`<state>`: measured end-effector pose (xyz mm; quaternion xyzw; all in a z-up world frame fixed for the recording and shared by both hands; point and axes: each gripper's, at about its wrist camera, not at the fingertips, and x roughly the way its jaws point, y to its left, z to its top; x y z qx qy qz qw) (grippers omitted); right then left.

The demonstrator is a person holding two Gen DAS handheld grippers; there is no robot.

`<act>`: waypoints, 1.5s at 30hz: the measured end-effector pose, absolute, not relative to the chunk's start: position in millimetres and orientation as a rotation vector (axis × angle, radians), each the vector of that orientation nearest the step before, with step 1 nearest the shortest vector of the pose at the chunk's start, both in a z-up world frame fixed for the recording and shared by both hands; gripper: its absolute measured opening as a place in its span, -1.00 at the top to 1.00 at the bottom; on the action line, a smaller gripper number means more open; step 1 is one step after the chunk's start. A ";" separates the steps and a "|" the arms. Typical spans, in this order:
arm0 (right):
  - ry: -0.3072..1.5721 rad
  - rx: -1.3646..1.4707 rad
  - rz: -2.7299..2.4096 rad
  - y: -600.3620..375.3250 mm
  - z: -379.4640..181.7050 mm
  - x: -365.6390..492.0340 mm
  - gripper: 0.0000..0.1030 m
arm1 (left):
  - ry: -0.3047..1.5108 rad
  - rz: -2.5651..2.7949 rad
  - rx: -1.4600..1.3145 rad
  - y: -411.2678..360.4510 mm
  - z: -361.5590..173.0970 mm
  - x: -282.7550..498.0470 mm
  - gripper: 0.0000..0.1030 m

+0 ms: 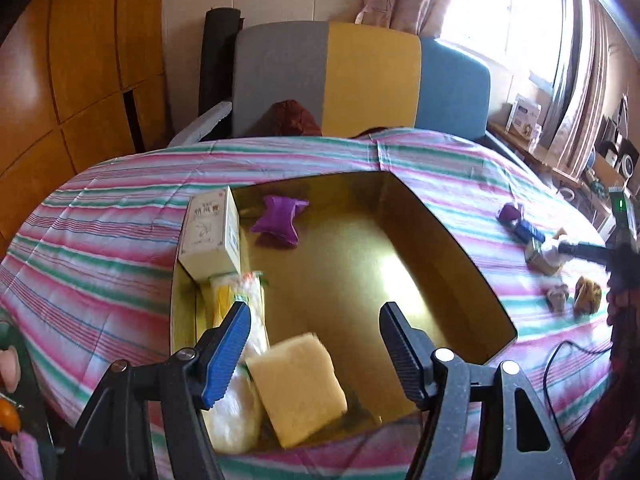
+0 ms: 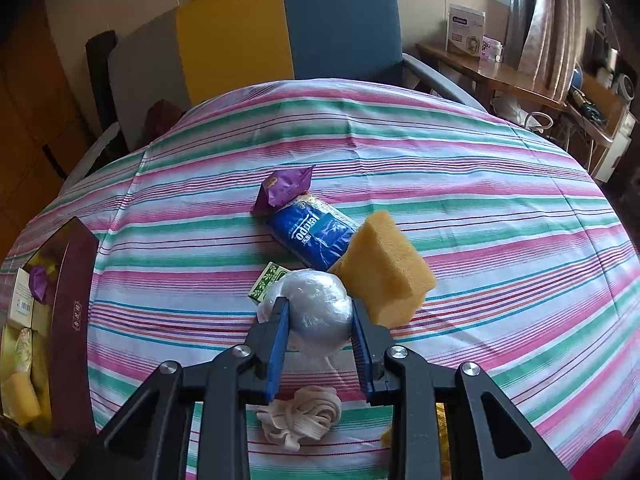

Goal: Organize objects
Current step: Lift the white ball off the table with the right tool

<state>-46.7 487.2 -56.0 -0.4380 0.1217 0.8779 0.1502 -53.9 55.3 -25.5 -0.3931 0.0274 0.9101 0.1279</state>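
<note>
1. Right gripper (image 2: 318, 330) clamped on a round ball wrapped in clear shiny plastic (image 2: 318, 316), fingers pressing both its sides, over the striped tablecloth (image 2: 480, 200).
2. Left gripper (image 1: 314, 346) spread wide, nothing between the fingers, hovering above the gold-lined open cardboard box (image 1: 460, 248).
3. Readable text: "Tempo" on the blue tissue pack (image 2: 316, 234). Print on the cream carton (image 1: 212, 234) is too small to read.
4. Box contents: cream carton upright in the far left corner, purple crinkled wrapper (image 1: 278, 220), pale yellow sponge block (image 1: 298, 386), white-yellow plastic packet (image 1: 244, 360) along the left wall.
5. On the cloth beside the ball: orange-yellow sponge wedge (image 2: 386, 270) touching the tissue pack, purple snack packet (image 2: 284, 188), small green-white carton (image 2: 270, 280), knotted beige cloth strip (image 2: 300, 414).
</note>
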 end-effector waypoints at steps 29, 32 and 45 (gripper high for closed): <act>0.335 -1.233 2.538 485.2 -52.8 -45.8 0.42 | 0.034 2.655 -1.216 39.1 -42.9 -39.4 -0.31; 0.330 -1.239 2.527 485.7 -54.4 -45.9 0.42 | 0.007 2.652 -1.220 32.2 -43.2 -38.4 -0.31; 0.313 -1.181 2.603 466.2 -23.8 -38.9 0.42 | -0.043 2.721 -1.191 -10.3 -24.9 -35.6 -0.31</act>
